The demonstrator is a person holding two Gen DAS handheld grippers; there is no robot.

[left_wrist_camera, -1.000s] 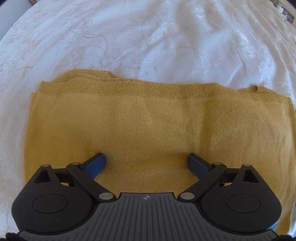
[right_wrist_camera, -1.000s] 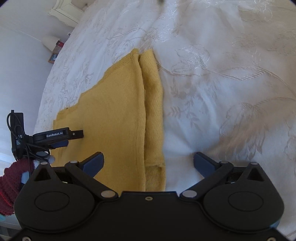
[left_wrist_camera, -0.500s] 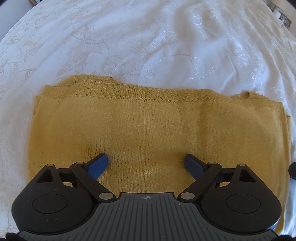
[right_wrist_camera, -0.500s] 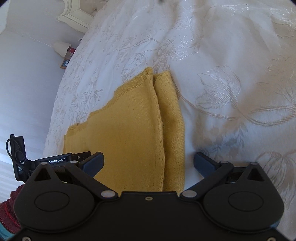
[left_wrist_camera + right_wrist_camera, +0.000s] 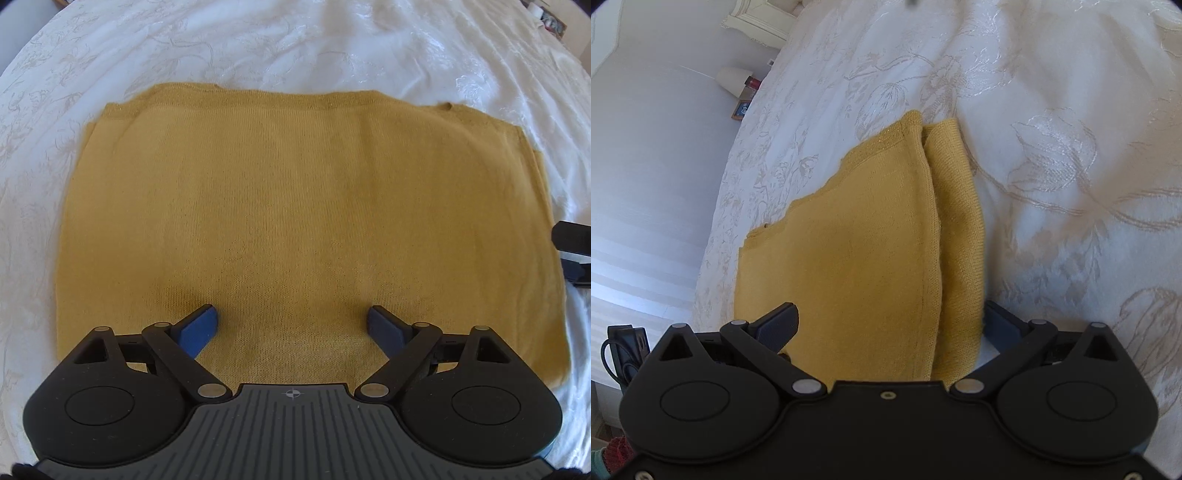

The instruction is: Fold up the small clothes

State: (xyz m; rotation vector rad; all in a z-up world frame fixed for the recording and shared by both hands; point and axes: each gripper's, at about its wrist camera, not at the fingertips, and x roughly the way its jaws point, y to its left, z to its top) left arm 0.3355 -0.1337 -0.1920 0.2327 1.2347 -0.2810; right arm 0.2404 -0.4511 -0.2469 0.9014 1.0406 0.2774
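A mustard yellow knitted garment lies folded flat in a rectangle on the white bedspread. My left gripper is open and empty, hovering over the garment's near edge with both blue fingers above the cloth. In the right wrist view the same garment shows from its side, with a second folded layer along its right edge. My right gripper is open and empty, its fingers straddling that near end of the garment. The right gripper's tip shows at the left wrist view's right edge.
The bedspread is white with embroidered flowers and soft wrinkles. The bed's left edge drops to a pale floor. A white cabinet and small items stand beyond it. A black cable unit shows at lower left.
Both grippers have drawn back and shifted along the garment, so more of it shows. The right gripper has moved over the garment's end, and both stay open.
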